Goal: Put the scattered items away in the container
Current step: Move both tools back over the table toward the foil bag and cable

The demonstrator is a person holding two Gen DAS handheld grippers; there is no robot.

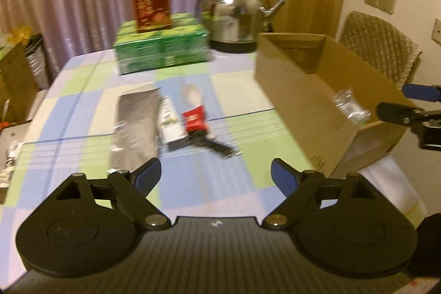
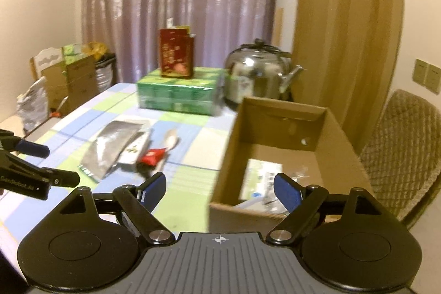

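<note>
1. Presently, the left gripper [image 1: 216, 175] stands with its blue-padded jaws wide apart and nothing between them, poised above the checked blue, green and white tablecloth [image 1: 82, 90].
2. The right gripper [image 2: 220, 190] is likewise spread wide and holds nothing; it sits over the near edge of the open brown cardboard box [image 2: 286, 128].
3. Scattered items on the cloth, grouped closely together: a flat silver foil pouch [image 1: 136, 123]; just beside it a white rectangular packet with green print [image 1: 172, 123]; a small red sachet [image 1: 195, 119] at that packet's right side; a pale spoon-shaped object [image 1: 193, 94] beyond the sachet; and a dark, blurred item [image 1: 215, 146] nearer the camera, which I cannot identify.
4. Inside the cardboard box: a clear crinkled plastic packet [image 1: 348, 105] and a flat white printed packet [image 2: 259, 178] on its floor.
5. At the table's far end: a green shrink-wrapped multipack [image 1: 162, 46] bearing a red printed carton [image 1: 151, 3] upright on top, and a shiny steel kettle [image 1: 234, 15] beside it.
6. A woven wicker chair [image 2: 405, 145] stands beyond the box.
</note>
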